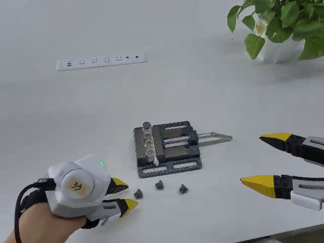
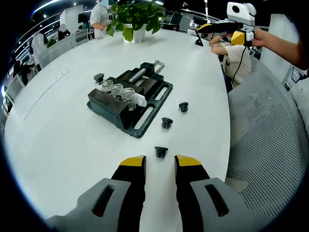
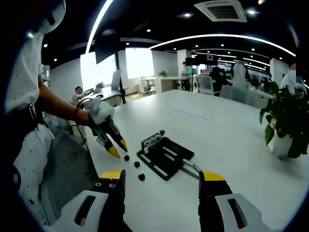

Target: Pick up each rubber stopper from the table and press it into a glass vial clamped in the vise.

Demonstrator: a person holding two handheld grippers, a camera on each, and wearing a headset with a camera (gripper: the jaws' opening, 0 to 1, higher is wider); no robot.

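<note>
A dark vise (image 1: pixel 167 149) stands mid-table and clamps a row of glass vials (image 1: pixel 149 144). The far vial carries a dark rubber stopper (image 1: pixel 147 125). Three loose stoppers lie in front of the vise: left (image 1: pixel 138 193), middle (image 1: pixel 159 185), right (image 1: pixel 183 189). My left gripper (image 1: pixel 126 194) hovers open just left of the left stopper (image 2: pixel 161 152), which sits right beyond its yellow tips (image 2: pixel 133 161). The jaws hold nothing. My right gripper (image 1: pixel 259 160) is wide open and empty, off to the right of the vise (image 3: pixel 164 157).
A white power strip (image 1: pixel 101 61) lies at the back left. A potted plant (image 1: pixel 278 25) stands at the back right. The table's front edge runs close behind the grippers, with a grey mesh chair (image 2: pixel 270 135) beside it.
</note>
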